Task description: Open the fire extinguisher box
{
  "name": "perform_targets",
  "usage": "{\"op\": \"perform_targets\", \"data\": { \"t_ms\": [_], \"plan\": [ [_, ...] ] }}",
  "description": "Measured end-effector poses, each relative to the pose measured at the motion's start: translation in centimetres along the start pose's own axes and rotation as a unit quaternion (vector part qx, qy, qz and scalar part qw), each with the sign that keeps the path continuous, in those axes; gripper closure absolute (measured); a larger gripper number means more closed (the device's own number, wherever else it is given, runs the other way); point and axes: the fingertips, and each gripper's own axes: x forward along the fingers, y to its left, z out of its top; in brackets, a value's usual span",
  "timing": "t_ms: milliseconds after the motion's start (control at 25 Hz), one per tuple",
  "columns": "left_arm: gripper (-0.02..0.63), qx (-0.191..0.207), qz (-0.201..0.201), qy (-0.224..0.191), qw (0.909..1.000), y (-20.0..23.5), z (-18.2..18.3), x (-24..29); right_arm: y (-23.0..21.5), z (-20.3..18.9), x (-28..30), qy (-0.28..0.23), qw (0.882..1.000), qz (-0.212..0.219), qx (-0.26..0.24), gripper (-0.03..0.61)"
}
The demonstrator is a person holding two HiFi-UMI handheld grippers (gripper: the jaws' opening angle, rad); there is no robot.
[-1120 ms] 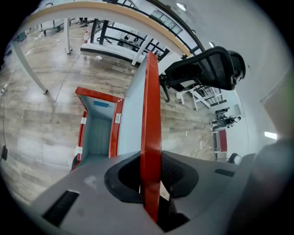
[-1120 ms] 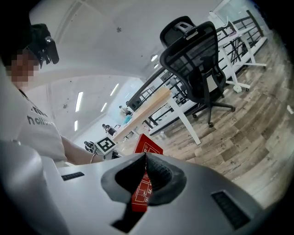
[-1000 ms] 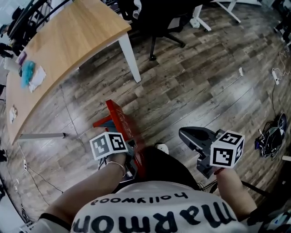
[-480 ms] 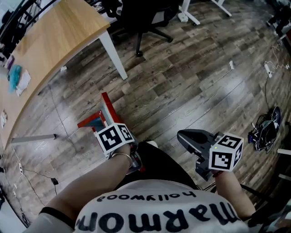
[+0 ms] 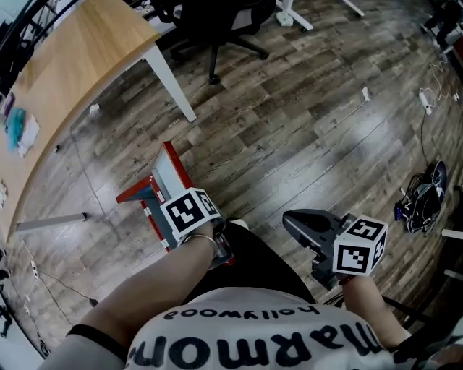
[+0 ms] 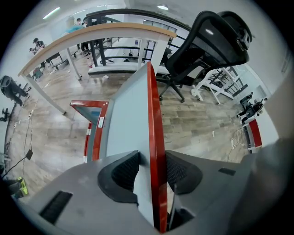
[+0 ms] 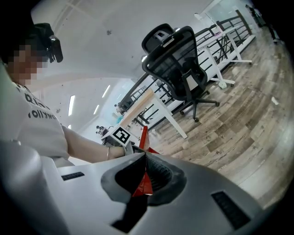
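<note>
Red fire extinguisher box [image 5: 136,194], door [image 5: 169,178] open, contents hidden

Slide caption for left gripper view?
Left hand-held gripper, jaws opening, straddles the red-framed box door; office chair behind.

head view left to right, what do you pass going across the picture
wooden desk → red fire extinguisher box → right tongs → tangle of cables

Floor [image 5: 311,130]: grey-brown wood planks, slight sheen.
Desk [image 5: 72,69]: light wood top, white legs.
Office chair [image 5: 217,18]: black, mesh back, star base, just beside the desk.
Cables [image 5: 423,201]: dark tangle on the floor, far right.
Ceiling lights [image 7: 72,105]: strip lamps, lit.
</note>
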Motion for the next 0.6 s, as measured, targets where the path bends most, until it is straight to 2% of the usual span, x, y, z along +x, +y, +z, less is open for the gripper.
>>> {"op": "perform_targets", "data": {
  "t_ms": [600],
  "plan": [
    [0.437, 0.022, 0.013, -0.013, 0.9996, -1.9, -0.5, 3.5, -2.3, -1.1, -0.5, 0.01, 0.999, -0.02, 0.027, 0.571]
  ]
}}
